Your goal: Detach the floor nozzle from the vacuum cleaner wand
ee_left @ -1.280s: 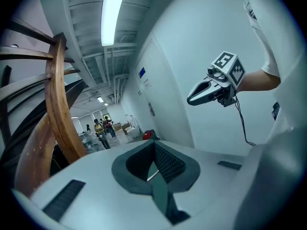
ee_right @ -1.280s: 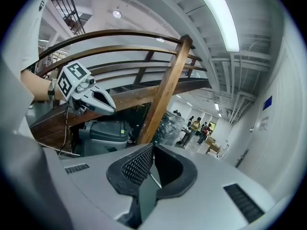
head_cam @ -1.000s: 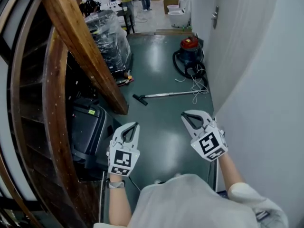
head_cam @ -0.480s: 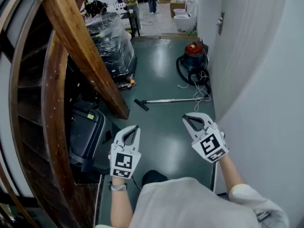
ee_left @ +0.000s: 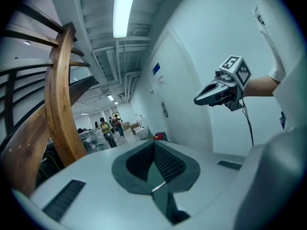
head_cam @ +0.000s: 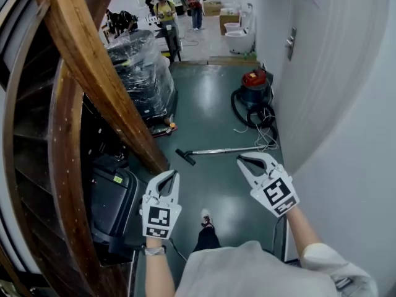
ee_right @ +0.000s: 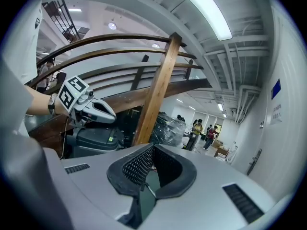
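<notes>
A silver vacuum wand lies across the green floor ahead, with a black floor nozzle at its left end. Its hose runs to a red and dark canister vacuum by the right wall. My left gripper is held in the air short of the nozzle, jaws shut and empty. My right gripper hovers near the wand's right part, also shut with nothing in it. In the left gripper view the right gripper shows at the right; in the right gripper view the left gripper shows at the left.
A curved wooden stair rail fills the left. Below it stand a black bin and a plastic-wrapped pallet. A white wall and door run along the right. Several people stand far down the corridor. White cable lies near the wand.
Both grippers have advanced along the corridor toward the wand, which now lies closer and lower in the head view. A foot has come into view below. Jaws stayed shut.
</notes>
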`<move>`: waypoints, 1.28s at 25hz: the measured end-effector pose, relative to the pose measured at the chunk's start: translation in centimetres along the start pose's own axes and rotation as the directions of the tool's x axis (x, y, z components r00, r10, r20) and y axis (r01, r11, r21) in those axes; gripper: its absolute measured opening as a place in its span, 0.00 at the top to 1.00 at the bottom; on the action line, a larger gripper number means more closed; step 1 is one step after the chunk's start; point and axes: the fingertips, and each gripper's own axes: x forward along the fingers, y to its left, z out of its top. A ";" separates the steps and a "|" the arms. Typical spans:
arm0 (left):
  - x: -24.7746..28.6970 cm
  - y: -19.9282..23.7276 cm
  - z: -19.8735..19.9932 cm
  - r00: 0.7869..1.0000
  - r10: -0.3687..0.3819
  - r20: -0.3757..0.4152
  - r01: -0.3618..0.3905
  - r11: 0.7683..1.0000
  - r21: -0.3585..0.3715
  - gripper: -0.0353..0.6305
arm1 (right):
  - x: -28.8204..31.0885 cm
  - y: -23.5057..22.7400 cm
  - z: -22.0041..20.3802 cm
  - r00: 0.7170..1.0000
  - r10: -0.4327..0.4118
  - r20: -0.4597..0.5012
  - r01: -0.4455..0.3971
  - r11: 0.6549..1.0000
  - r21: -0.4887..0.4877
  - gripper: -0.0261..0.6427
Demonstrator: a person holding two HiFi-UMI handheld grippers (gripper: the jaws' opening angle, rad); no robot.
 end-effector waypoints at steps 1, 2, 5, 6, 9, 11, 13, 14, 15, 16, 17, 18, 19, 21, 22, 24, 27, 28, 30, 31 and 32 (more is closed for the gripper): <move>1.0 1.4 0.2 1.000 0.009 0.017 -0.009 1.000 -0.010 0.95 | 1.3 -0.7 0.2 1.000 -0.003 0.001 0.003 1.000 -0.014 0.92; 2.0 2.8 0.5 0.999 0.015 0.035 -0.015 1.000 -0.019 0.95 | 2.6 -1.5 0.4 1.000 -0.004 0.006 0.004 1.000 -0.020 0.92; 5.2 6.4 1.2 0.998 0.003 0.064 -0.001 0.999 -0.040 0.95 | 6.4 -3.7 1.7 0.999 0.024 0.029 -0.025 1.000 0.018 0.92; 6.3 7.3 1.2 0.998 -0.010 0.061 0.013 0.999 -0.041 0.95 | 7.5 -4.3 2.1 0.999 0.040 0.030 -0.041 0.999 0.033 0.92; 9.5 9.9 1.2 0.998 -0.042 0.054 0.044 0.998 -0.036 0.95 | 11.1 -6.4 2.8 0.999 0.047 0.013 -0.048 0.998 0.038 0.92; 11.2 11.6 0.9 0.997 -0.049 0.054 0.052 0.998 -0.040 0.95 | 13.3 -7.6 3.1 0.999 0.036 0.001 -0.036 0.998 0.043 0.92; 12.6 13.2 0.6 0.997 -0.052 0.049 0.054 0.998 -0.044 0.95 | 15.4 -8.5 2.9 0.999 0.031 -0.019 -0.030 0.999 0.038 0.92; 13.3 14.0 0.4 0.998 -0.053 0.045 0.055 0.998 -0.044 0.95 | 16.3 -8.9 2.7 0.999 0.029 -0.030 -0.028 0.999 0.032 0.92; 14.0 14.7 0.2 0.998 -0.053 0.041 0.055 0.998 -0.044 0.95 | 17.2 -9.3 2.6 0.999 0.029 -0.038 -0.027 0.999 0.031 0.92; 14.6 15.4 -0.1 0.998 -0.053 0.038 0.055 0.998 -0.044 0.95 | 18.0 -9.6 2.5 0.999 0.029 -0.043 -0.028 0.999 0.035 0.92; 15.2 16.0 -0.4 0.998 -0.053 0.033 0.055 0.997 -0.045 0.95 | 18.8 -9.9 2.4 0.998 0.030 -0.047 -0.029 0.999 0.042 0.92; 15.7 16.6 -0.7 0.998 -0.054 0.028 0.055 0.997 -0.047 0.95 | 19.5 -10.1 2.3 0.998 0.031 -0.052 -0.029 0.999 0.046 0.92; 16.3 17.2 -1.1 0.998 -0.055 0.023 0.056 0.997 -0.050 0.95 | 20.3 -10.3 2.1 0.998 0.032 -0.058 -0.029 0.998 0.046 0.92; 17.4 18.4 -1.7 0.998 -0.062 0.017 0.062 0.996 -0.057 0.95 | 21.8 -10.7 1.9 0.997 0.037 -0.067 -0.034 0.999 0.042 0.92; 17.9 19.0 -2.0 0.998 -0.067 0.016 0.068 0.996 -0.059 0.95 | 22.5 -10.9 1.8 0.997 0.039 -0.067 -0.036 0.998 0.042 0.92; 19.0 20.0 -2.5 0.997 -0.077 0.014 0.078 0.995 -0.065 0.95 | 23.9 -11.4 1.9 0.997 0.032 -0.065 -0.029 0.999 0.045 0.92; 20.5 21.4 -3.3 0.996 -0.085 0.006 0.085 0.993 -0.079 0.95 | 25.4 -12.5 1.7 0.998 0.005 -0.066 -0.002 0.999 0.049 0.92; 21.1 21.9 -3.5 0.996 -0.085 0.002 0.085 0.993 -0.082 0.95 | 25.9 -12.8 1.6 0.998 -0.002 -0.069 0.006 0.999 0.050 0.92; 22.0 22.7 -3.8 0.996 -0.086 -0.005 0.085 0.993 -0.082 0.95 | 26.7 -13.4 1.5 0.997 -0.014 -0.080 0.017 0.999 0.046 0.92; 22.4 23.0 -3.8 0.996 -0.088 -0.005 0.087 0.993 -0.082 0.95 | 27.1 -13.7 1.3 0.996 -0.016 -0.085 0.020 0.999 0.041 0.92; 22.8 23.2 -3.8 0.996 -0.090 -0.003 0.090 0.993 -0.083 0.95 | 27.4 -13.9 1.2 0.996 -0.016 -0.091 0.020 0.999 0.036 0.92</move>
